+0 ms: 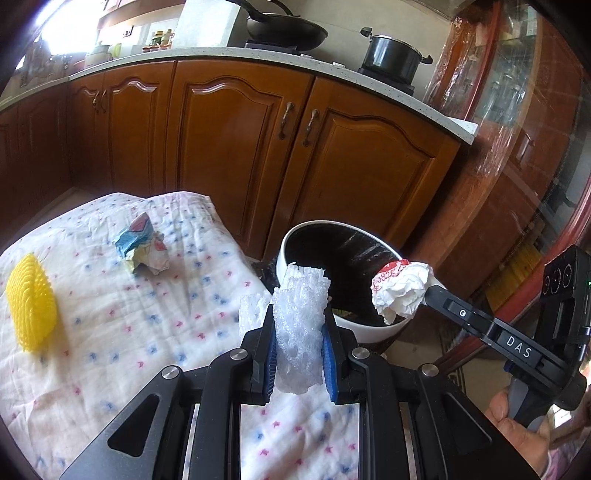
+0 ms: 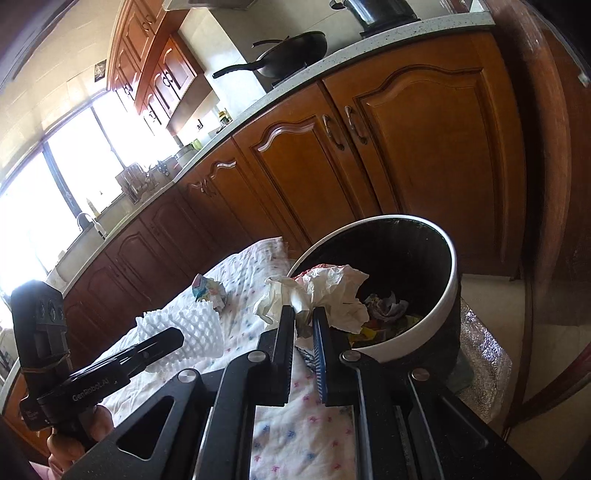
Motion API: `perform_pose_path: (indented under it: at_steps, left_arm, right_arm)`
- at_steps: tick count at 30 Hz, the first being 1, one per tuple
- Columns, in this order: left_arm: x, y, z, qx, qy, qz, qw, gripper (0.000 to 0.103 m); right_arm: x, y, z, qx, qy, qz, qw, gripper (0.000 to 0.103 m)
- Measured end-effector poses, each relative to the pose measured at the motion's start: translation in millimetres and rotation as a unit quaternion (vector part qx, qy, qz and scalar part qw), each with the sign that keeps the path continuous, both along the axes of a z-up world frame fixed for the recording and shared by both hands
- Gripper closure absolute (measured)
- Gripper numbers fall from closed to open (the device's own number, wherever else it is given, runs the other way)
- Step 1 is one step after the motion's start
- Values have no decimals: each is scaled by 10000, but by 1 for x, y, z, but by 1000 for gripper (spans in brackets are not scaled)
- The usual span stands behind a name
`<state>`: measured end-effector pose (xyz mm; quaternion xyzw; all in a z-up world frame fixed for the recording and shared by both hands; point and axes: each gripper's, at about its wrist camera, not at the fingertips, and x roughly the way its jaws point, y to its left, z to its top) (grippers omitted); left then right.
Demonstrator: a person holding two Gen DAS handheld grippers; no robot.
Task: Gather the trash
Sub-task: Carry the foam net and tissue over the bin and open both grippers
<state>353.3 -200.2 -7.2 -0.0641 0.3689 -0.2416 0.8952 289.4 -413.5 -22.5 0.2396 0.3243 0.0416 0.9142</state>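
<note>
My left gripper (image 1: pixel 299 326) is shut on a white foam net (image 1: pixel 301 314), held over the table's right edge beside the bin. The bin (image 1: pixel 295 236) has a white rim and a black inside, and several scraps lie in it (image 2: pixel 388 310). My right gripper (image 2: pixel 303 317) is shut on a crumpled white paper (image 2: pixel 325 291) at the bin's near rim (image 2: pixel 452 280). In the left wrist view this paper (image 1: pixel 402 291), with red print, hangs over the bin's right side. A crumpled colourful paper (image 1: pixel 142 245) and a yellow foam net (image 1: pixel 31 302) lie on the dotted cloth (image 1: pixel 110 332).
Brown wooden cabinets (image 1: pixel 240 147) stand right behind the table and bin. On the counter above them are a wok (image 1: pixel 286 31) and a black pot (image 1: pixel 391 53). A dark wooden glass-front cabinet (image 1: pixel 517 129) rises at the right. A hand (image 1: pixel 517 417) holds the right gripper's handle.
</note>
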Motion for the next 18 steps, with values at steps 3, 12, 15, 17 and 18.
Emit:
perform_pose_path:
  at_steps: [3,12,15,17,18]
  left_arm:
    - [11,-14,3,25,-23,-84,10000,84]
    - [55,-59,-3,164,160,-316,9992,83]
    - [69,-70,-8,236,221,-359,9988,83]
    - [78,-79,-12,297,247,-377,9985,83]
    - [81,-82,-13,339,263,-372,9984,83]
  right_arm:
    - [2,-9,1,-25,-17,-81,10000,93]
    - [21,-33,-3,-48,150,-152,9998,93]
    - [31,-37,-6,-87,249,-145,9995,93]
    - [36,-41,-8,-136,295,-146,9994,93]
    - [37,-42,-9,-157,318,-147,9993,93]
